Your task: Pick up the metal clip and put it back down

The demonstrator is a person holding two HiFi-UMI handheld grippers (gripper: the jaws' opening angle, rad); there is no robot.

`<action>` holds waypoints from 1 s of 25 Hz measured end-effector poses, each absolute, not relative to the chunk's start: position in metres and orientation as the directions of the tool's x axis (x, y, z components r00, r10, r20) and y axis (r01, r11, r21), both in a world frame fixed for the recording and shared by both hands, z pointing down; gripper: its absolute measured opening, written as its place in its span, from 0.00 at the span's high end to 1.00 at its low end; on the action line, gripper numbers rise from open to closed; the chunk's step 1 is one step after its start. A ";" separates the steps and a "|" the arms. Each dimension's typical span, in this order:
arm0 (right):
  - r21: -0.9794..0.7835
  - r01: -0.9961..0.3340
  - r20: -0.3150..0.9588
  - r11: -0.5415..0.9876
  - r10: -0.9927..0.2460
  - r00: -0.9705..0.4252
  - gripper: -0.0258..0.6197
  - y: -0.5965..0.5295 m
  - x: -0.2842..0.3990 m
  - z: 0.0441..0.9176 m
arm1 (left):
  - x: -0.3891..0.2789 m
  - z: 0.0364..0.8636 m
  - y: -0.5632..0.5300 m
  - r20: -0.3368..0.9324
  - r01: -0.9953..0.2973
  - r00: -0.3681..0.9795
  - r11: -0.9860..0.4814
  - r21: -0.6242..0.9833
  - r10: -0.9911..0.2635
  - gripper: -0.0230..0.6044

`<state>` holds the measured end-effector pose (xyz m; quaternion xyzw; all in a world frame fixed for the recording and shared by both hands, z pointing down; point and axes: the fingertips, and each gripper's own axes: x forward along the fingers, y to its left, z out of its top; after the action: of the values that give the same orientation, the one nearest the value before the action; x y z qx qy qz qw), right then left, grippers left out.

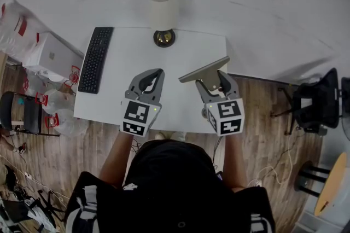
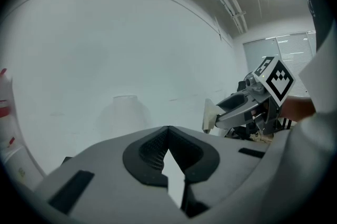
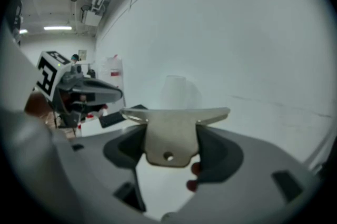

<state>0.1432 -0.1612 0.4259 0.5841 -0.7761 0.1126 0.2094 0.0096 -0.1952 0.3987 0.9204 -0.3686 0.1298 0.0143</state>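
One flat silvery T-shaped metal clip (image 3: 171, 136) pinched by its tab in R gripper (image 1: 217, 84), at tips' 12 o'clock. Long bar runs approx 8–2 o'clock and looks lifted off white counter (image 1: 123, 65). L gripper (image 1: 149, 81), at 9 o'clock, has jaws together, empty. R does set-down, prob. straight lower.

Bright, even overhead light; gripper views fisheye-warped, dark corners, jaws softly blurred.
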 end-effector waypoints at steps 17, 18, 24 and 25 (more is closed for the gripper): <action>-0.053 -0.868 0.771 0.494 -0.532 -0.349 0.51 -0.122 0.112 0.589 | 0.004 0.445 -0.194 0.343 -0.714 0.656 -0.700 -0.007 -0.673 0.93; -0.051 -0.858 0.785 0.511 -0.511 -0.351 0.51 -0.120 0.112 0.598 | 0.004 0.448 -0.194 0.348 -0.717 0.652 -0.697 -0.005 -0.674 0.93; -0.050 -0.810 0.861 0.585 -0.386 -0.332 0.51 -0.114 0.113 0.648 | -0.004 0.464 -0.189 0.385 -0.744 0.616 -0.668 -0.003 -0.688 0.93; -0.057 -0.802 0.869 0.595 -0.365 -0.332 0.51 -0.115 0.112 0.656 | -0.007 0.466 -0.189 0.391 -0.750 0.608 -0.661 -0.001 -0.691 0.93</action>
<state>0.1121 -0.1151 0.6560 0.3754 -0.7774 0.2485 0.4392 -0.0072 -0.1885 0.4660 0.8930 -0.4035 0.1820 0.0817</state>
